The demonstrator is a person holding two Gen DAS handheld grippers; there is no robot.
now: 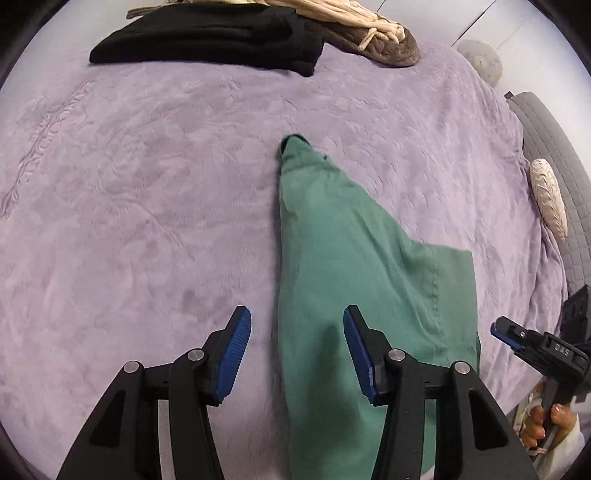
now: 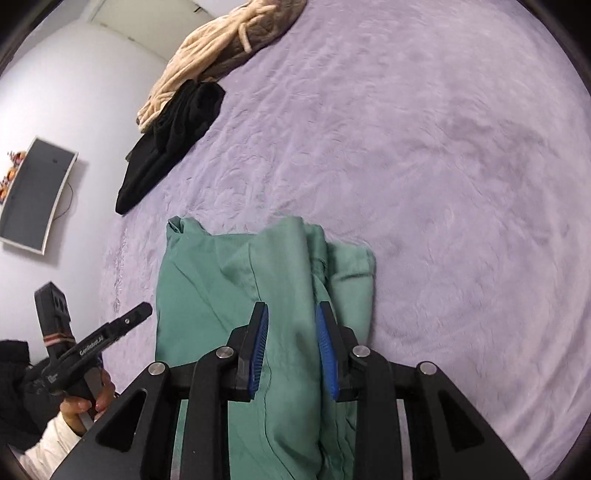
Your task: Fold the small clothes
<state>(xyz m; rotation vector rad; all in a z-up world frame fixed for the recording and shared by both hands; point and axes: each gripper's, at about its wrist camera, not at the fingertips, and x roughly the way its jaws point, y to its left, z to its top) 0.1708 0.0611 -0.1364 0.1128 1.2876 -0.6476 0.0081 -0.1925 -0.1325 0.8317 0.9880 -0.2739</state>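
Green garment (image 1: 354, 266) lies partly folded on the purple blanket (image 1: 147, 184), running from centre frame down to the lower edge in the left wrist view; narrow end with a dark tip points toward upper centre; a squared flap sticks out at right.

Left gripper (image 1: 297, 321) sits at lower centre of its own view, jaws well apart; the garment's left edge passes between the blue pads (image 1: 234, 354) with purple blanket showing beside it; pads not pressing on the cloth.

Right gripper (image 2: 291, 314) at lower centre of the right wrist view, jaws narrowly apart; a raised ridge of green cloth runs between the pads; cannot tell whether they pinch it.

Each gripper shows in the other's view: right one at far right edge with a hand (image 1: 546, 424) on its handle; left one at lower left.

Black clothing (image 1: 210, 37) folded at upper left of the left wrist view; cream knit garment (image 1: 354, 22) touching it at top centre; pale pillow (image 1: 548, 199) at right edge; dark screen (image 2: 33, 192) on the wall, left of the right wrist view.
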